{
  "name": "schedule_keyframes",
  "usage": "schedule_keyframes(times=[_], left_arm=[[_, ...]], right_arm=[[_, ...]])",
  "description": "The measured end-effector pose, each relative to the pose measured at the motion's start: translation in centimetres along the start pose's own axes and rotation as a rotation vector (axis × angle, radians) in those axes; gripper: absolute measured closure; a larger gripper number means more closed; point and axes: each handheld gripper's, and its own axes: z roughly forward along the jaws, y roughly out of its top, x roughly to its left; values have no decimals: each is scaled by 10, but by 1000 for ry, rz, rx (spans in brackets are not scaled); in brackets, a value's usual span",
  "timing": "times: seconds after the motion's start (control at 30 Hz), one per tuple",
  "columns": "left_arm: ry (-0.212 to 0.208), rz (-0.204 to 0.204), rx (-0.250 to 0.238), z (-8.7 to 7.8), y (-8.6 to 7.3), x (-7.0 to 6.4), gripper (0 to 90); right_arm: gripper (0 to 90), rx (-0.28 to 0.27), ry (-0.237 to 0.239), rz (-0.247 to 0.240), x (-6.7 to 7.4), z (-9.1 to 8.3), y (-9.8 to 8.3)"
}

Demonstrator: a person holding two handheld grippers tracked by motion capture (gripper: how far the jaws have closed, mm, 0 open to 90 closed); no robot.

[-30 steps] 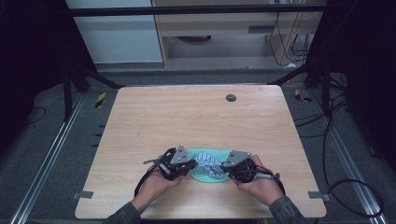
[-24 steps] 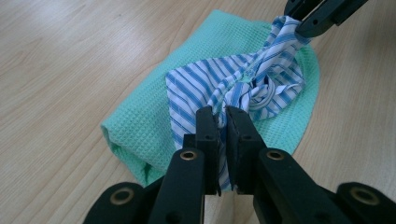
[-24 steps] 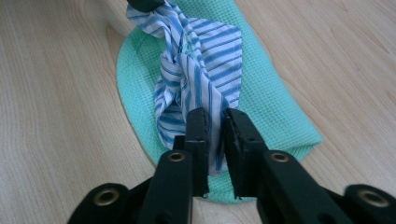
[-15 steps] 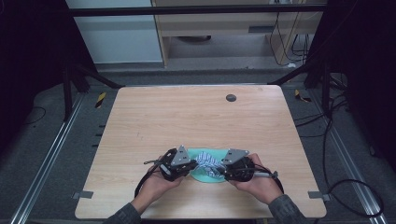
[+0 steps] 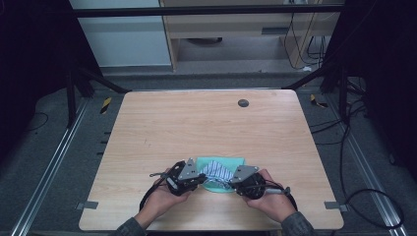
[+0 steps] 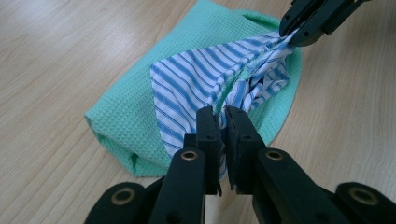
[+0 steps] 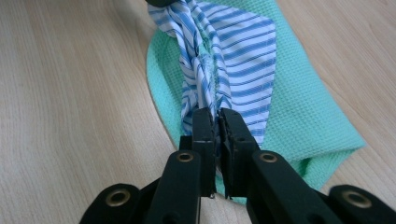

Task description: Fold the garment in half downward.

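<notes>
Person at the near edge of the wooden table [image 5: 206, 123], a gripper in each hand, both down low by the front edge w/ a small pile of cloth between them. Left gripper [image 6: 222, 114] is pinched tight on the blue-and-white striped cloth [image 6: 196, 84], jaws nearly together w/ a bunch of stripes squeezed between them. Right gripper [image 7: 217, 116] is likewise clamped on the same striped cloth [image 7: 243, 56], at its opposite end; from the left gripper view you can see that other tool at top right, biting the far tip of the fabric. So the striped piece is stretched between the two tools, gathered into folds along the line btwn them, w/ a flatter triangular flap spread out to one side. Underneath lies a mint-green waffle-weave towel [image 6: 135, 116], flat on the tabletop, folded, edges rounded and a bit rumpled; the striped cloth sits on top of it, roughly in the middle. From the high view the left hand [image 5: 164, 194] and right hand [image 5: 268, 196] come in from the bottom, grey plates on top of the tools, black cables looping out to either side. Green towel [image 5: 221, 164] peeks out beyond the grippers. Farther up the table, near the far edge and well apart from all this, a small dark round spot [image 5: 243, 103]; can't tell what it is.
</notes>
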Motion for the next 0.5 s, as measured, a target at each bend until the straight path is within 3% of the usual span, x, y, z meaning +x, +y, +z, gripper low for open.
schedule_keyframes(times=[0.17, 0.5], left_arm=[[-8, 12, 27, 2, -6, -3, 853], [-36, -1, 42, 3, -14, -9, 854]], right_arm=[[867, 22, 17, -27, 4, 3, -1], [868, 62, 46, -59, 12, 8, -4]])
